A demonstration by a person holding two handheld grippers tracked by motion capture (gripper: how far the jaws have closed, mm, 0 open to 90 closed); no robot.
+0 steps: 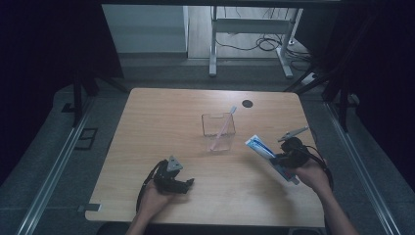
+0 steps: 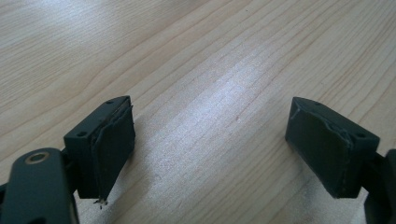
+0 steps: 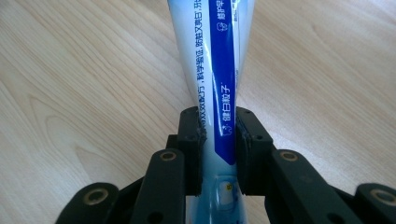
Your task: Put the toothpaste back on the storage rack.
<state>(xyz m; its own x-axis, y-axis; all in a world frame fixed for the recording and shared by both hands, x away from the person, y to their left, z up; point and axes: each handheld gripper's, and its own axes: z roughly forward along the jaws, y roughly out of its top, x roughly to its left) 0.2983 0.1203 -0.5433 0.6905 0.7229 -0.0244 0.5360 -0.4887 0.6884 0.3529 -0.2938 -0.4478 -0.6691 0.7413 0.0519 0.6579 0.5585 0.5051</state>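
A white and blue toothpaste tube (image 1: 262, 148) is lifted off the wooden table (image 1: 161, 117) at the right, with my right gripper (image 1: 283, 159) shut on it. In the right gripper view the tube (image 3: 219, 60) runs up between the two black pads (image 3: 191, 140), which squeeze its sides. A clear plastic cup (image 1: 218, 131) stands near the table's middle with a pink toothbrush (image 1: 222, 128) leaning in it. My left gripper (image 1: 188, 183) rests low at the front left, open, with bare wood between its fingers (image 2: 112, 140).
A small dark round hole (image 1: 247, 103) lies in the table near its far edge. Metal rails (image 1: 49, 171) run along both sides of the table. Desk legs and cables (image 1: 264, 44) are on the floor beyond.
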